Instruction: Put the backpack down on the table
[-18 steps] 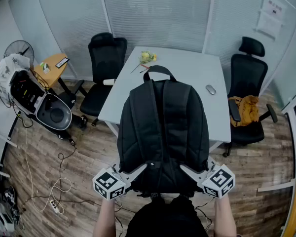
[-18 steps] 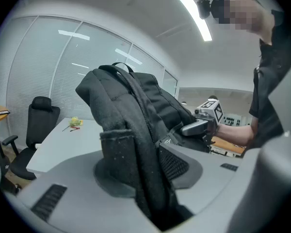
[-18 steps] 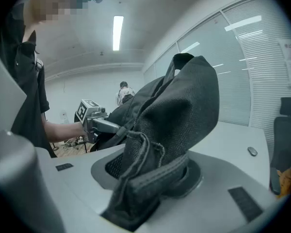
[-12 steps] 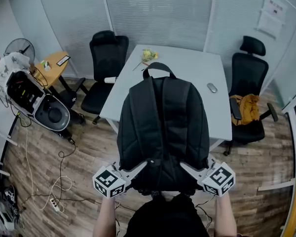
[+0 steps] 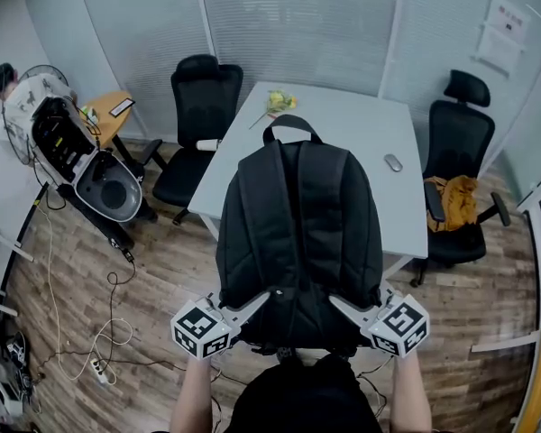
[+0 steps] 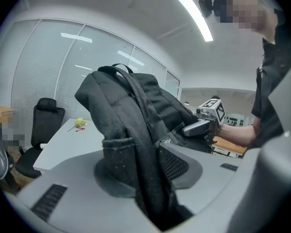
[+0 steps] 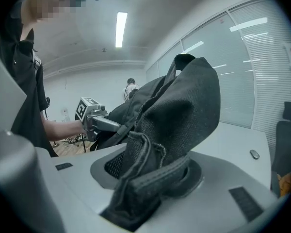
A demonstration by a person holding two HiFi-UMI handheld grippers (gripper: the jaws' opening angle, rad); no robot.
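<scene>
Two grippers share the load: the left gripper [image 5: 257, 303] is clamped on a fold of black fabric and strap at the lower left side of the backpack [image 5: 298, 233], and the right gripper [image 5: 343, 305] is clenched on a bunched fold with a webbing strip at its lower right. Each gripper view shows cloth pinched tight between that gripper's jaws. The pack hangs in the air in front of the person, back panel and shoulder straps facing up and its carry handle [image 5: 290, 126] pointing away. It reaches over the near edge of the white table [image 5: 370, 120] but, by my reading, does not rest on it. To finish well, both hands should probably travel forward together at matched height, so the pack does not twist, then lower it flat onto the bare middle of the tabletop (clear of the mouse [image 5: 393, 162] at the right and the yellow object [image 5: 278, 103] at the far end), unclamping only once the weight is carried. Both forearms reach forward side by side from the bottom of the head view, grippers angled inward and tipped slightly down.
</scene>
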